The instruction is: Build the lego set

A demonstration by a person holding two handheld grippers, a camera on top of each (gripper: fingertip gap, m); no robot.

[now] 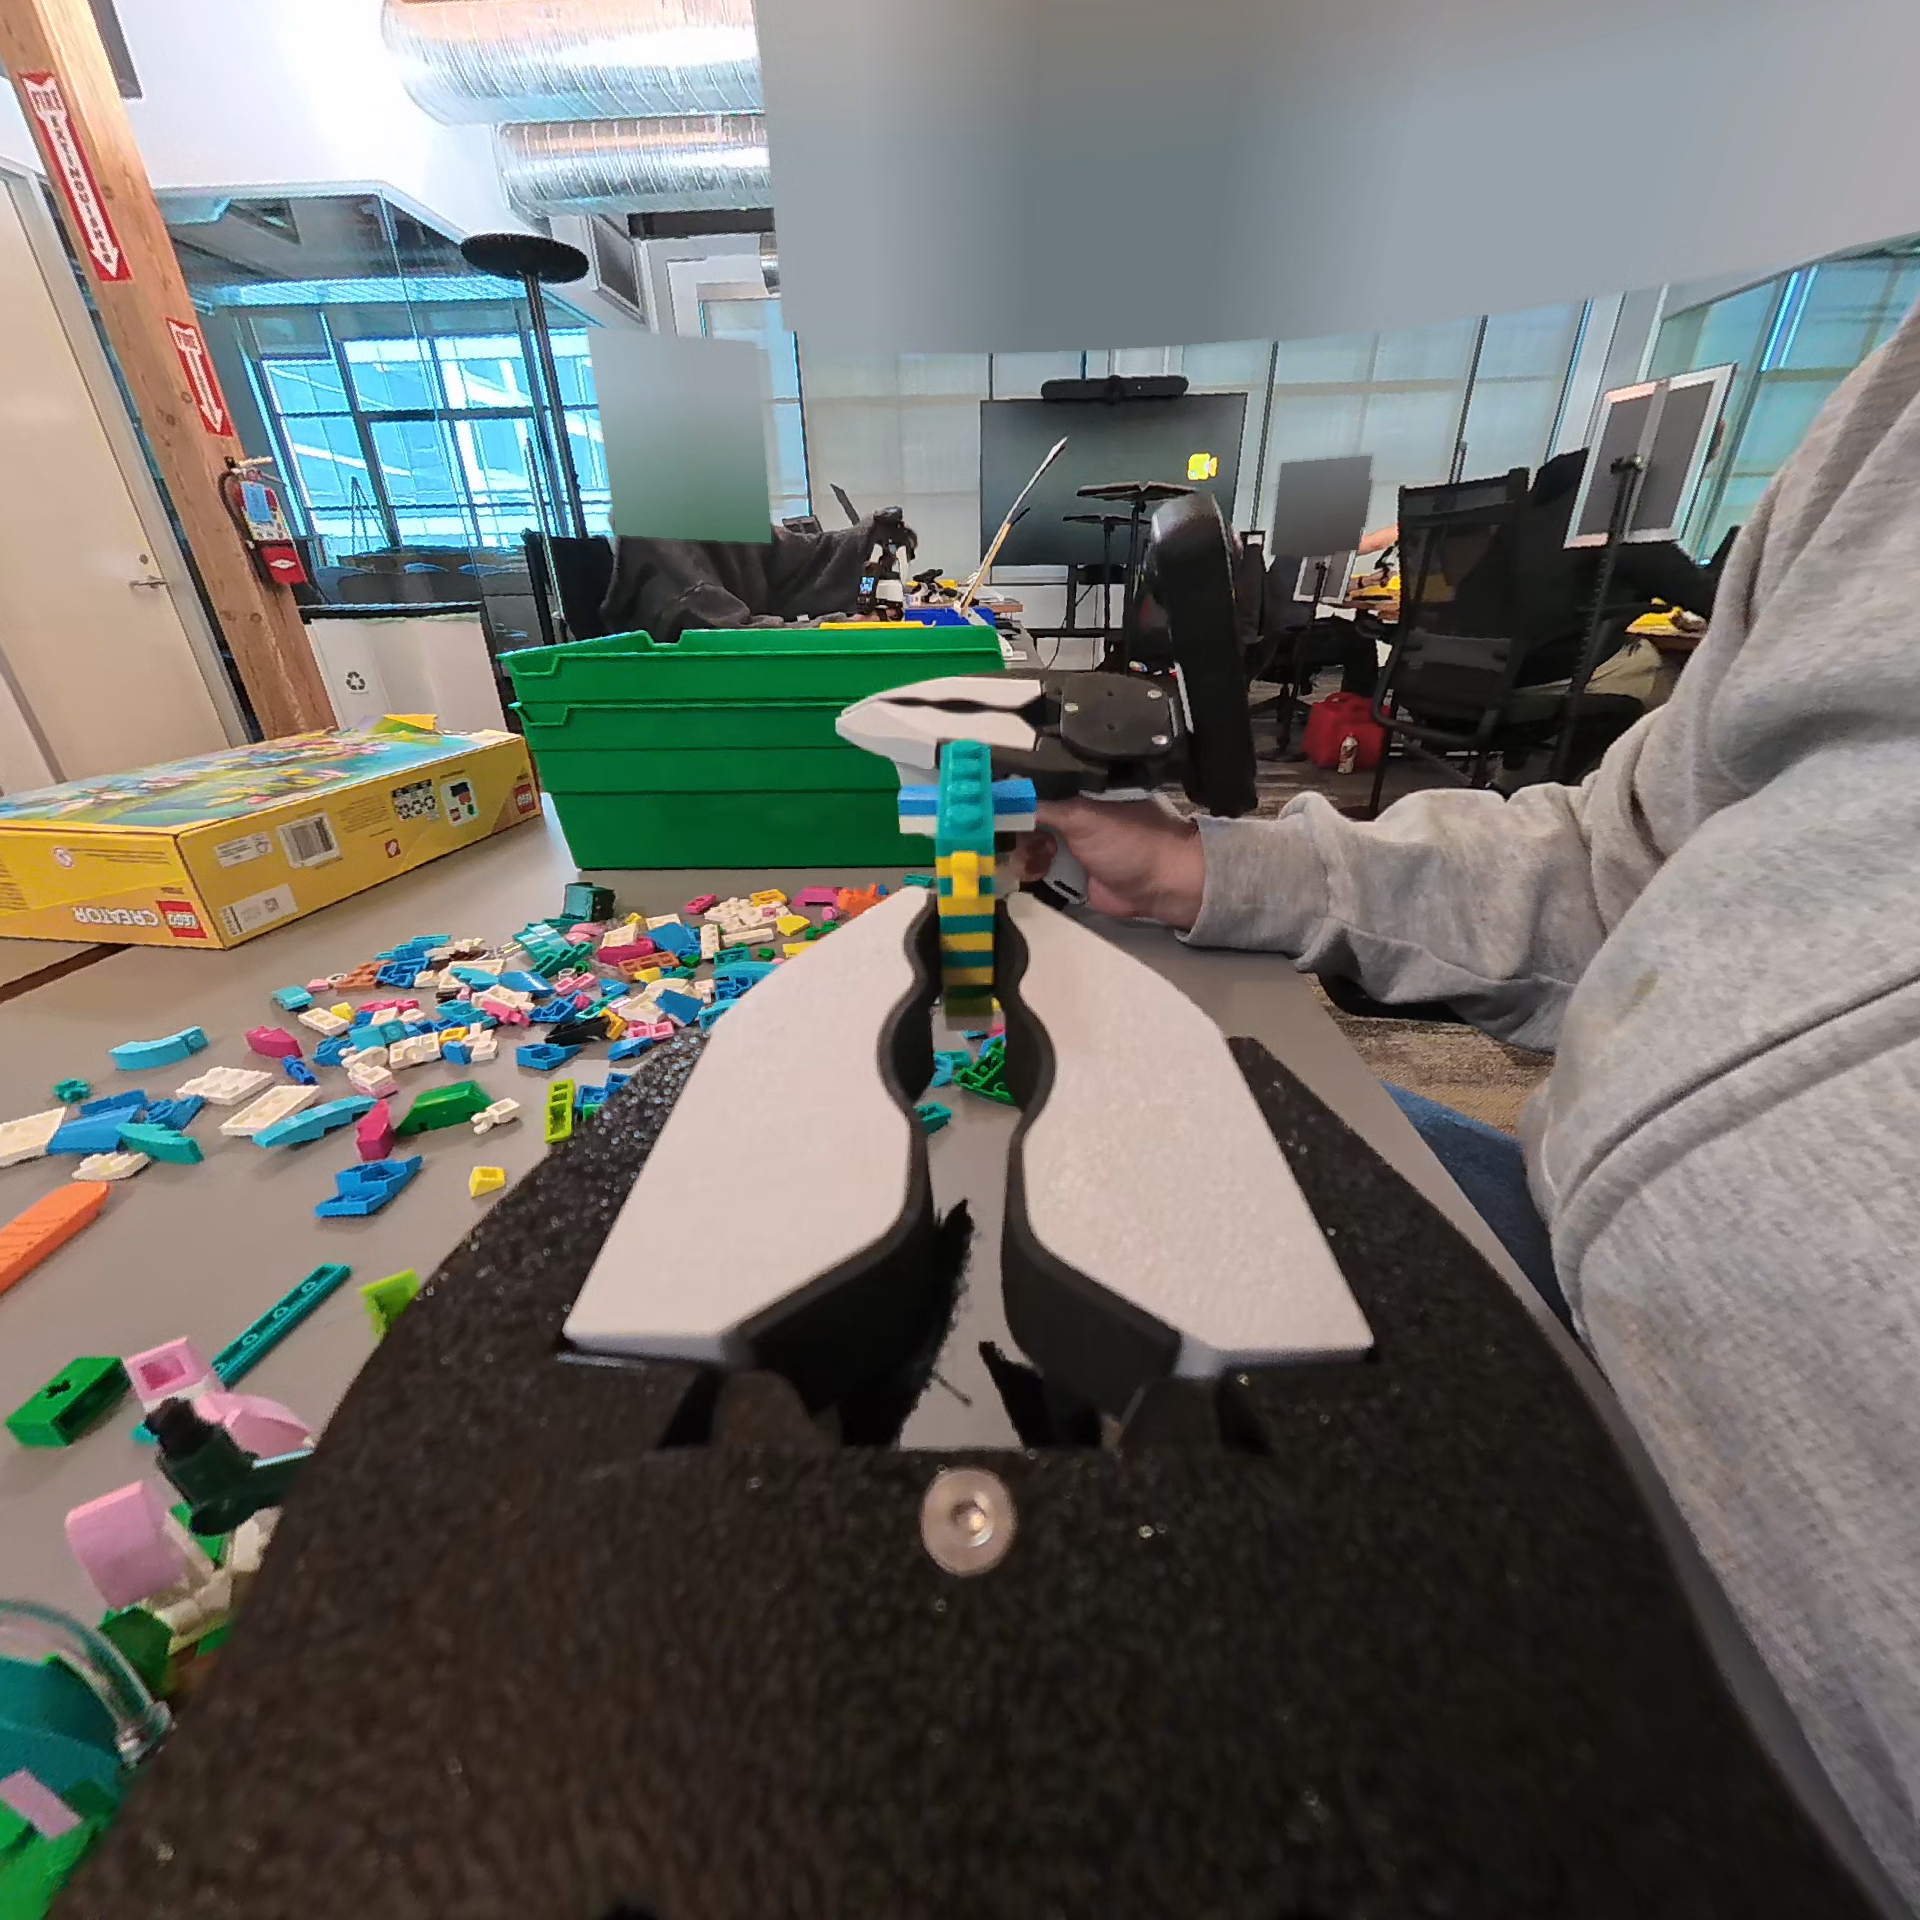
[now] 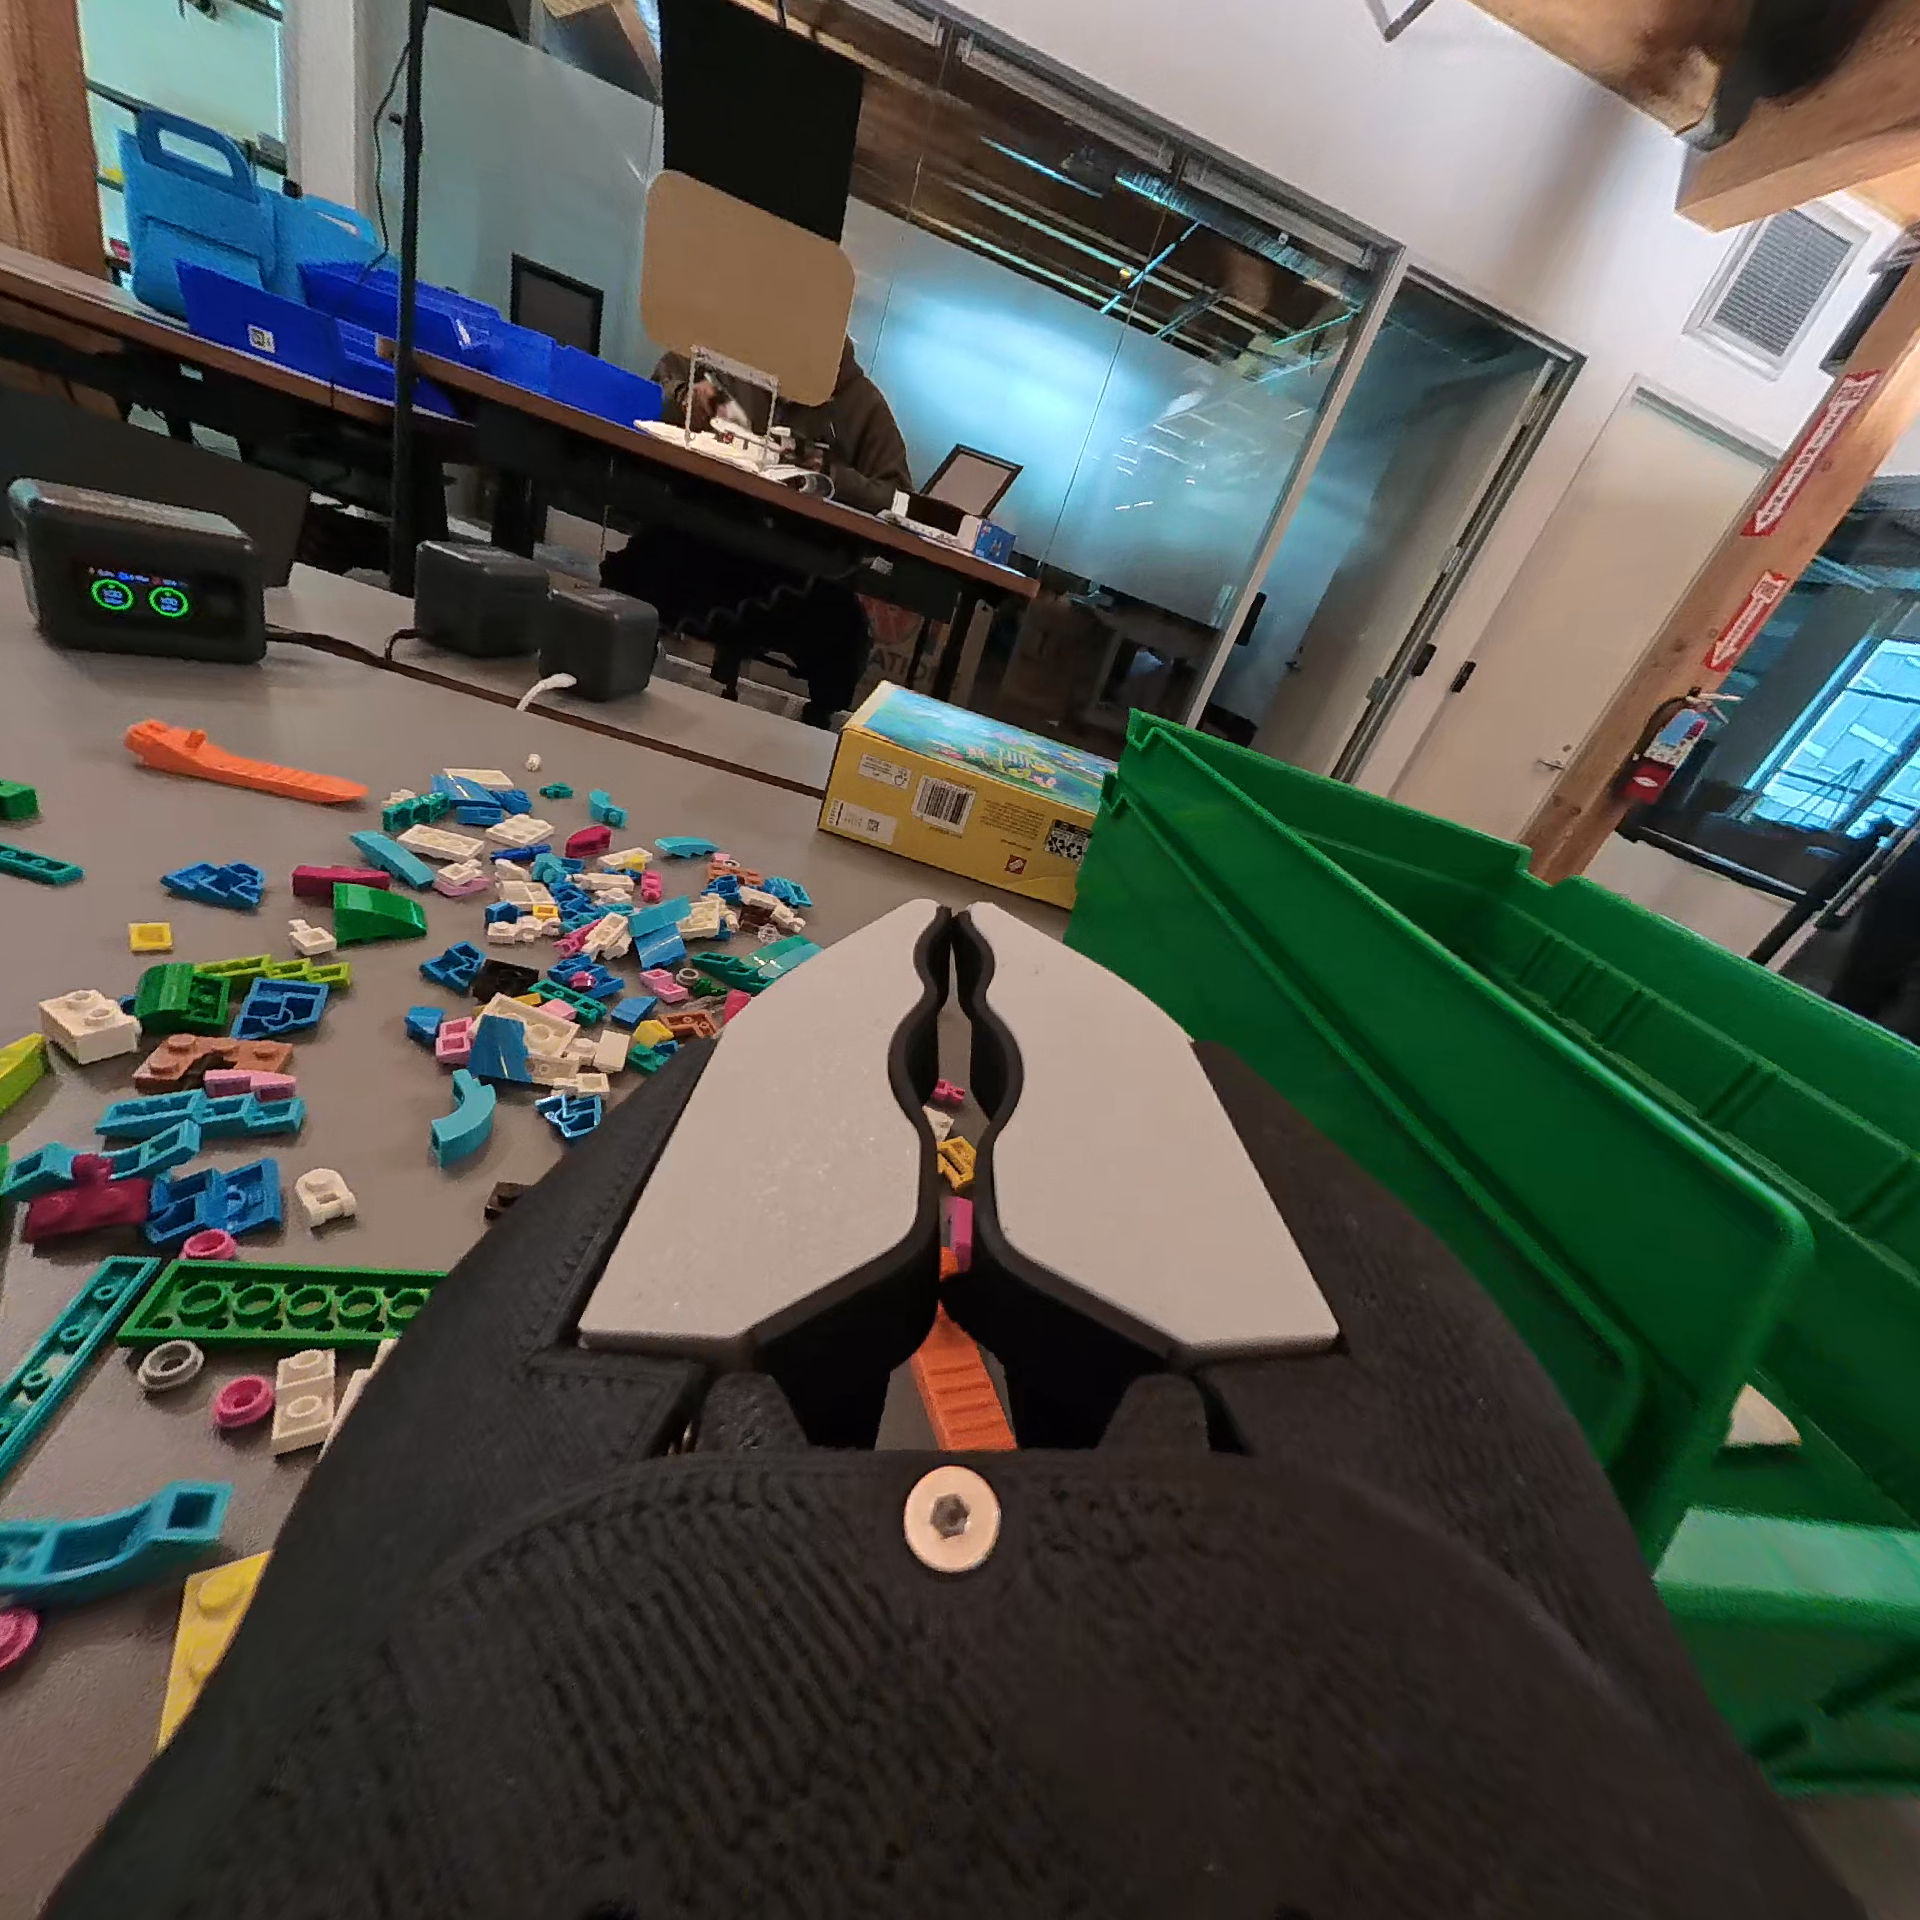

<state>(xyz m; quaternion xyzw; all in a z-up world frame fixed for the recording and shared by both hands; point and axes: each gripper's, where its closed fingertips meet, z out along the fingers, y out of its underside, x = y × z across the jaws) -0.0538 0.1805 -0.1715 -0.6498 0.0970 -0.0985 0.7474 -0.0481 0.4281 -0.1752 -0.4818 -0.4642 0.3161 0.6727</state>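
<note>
My left gripper (image 1: pixel 966 935) has its jaws clamped on a teal-and-yellow brick tower (image 1: pixel 968 894), upright above the table (image 1: pixel 239 1236). My right gripper (image 2: pixel 951 920) hovers over loose bricks (image 2: pixel 540 966) beside the green bins (image 2: pixel 1455 1091), jaws closed on nothing.

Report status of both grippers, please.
Left gripper fingers clamp striped brick stack. Right gripper fingers shut, nothing held. Loose bricks on table.
</note>
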